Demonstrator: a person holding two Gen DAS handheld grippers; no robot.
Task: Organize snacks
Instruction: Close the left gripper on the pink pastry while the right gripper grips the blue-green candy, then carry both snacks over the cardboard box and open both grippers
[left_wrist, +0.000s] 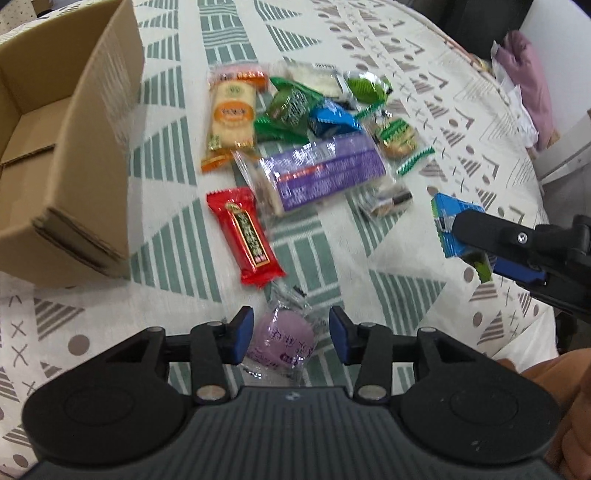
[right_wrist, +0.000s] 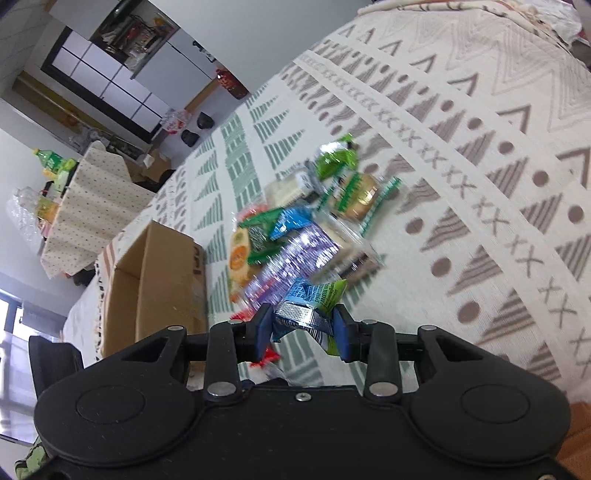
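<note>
Snacks lie heaped mid-table: I count about ten on the cloth, among them one red packet (left_wrist: 245, 236), one orange-ended cracker pack (left_wrist: 231, 118), one long purple bar (left_wrist: 317, 173), a dark green pouch (left_wrist: 288, 110), a small blue pouch (left_wrist: 332, 120), a lime-green one (left_wrist: 365, 86), a round biscuit in green-striped wrap (left_wrist: 397, 136) and a pale bar (left_wrist: 317, 75); the exact total I cannot fix, since they overlap and blur. One cardboard box (left_wrist: 74, 155) stands open to the left of the heap, its far side cut off by the frame. My left gripper (left_wrist: 291, 332) hangs released, its blue pads either side of one round purple sweet (left_wrist: 280, 339) on the tablecloth (left_wrist: 461, 122), without clamping it. My right gripper (right_wrist: 304, 330) is clenched on one blue-and-green packet (right_wrist: 314, 299), held above the cloth to the right of the heap; the fingers cover its lower half. A small clear-wrapped piece (left_wrist: 386, 201) beside the purple bar is too smeared to name. Crumpled pink cloth (left_wrist: 524, 74) sits at the far edge.
</note>
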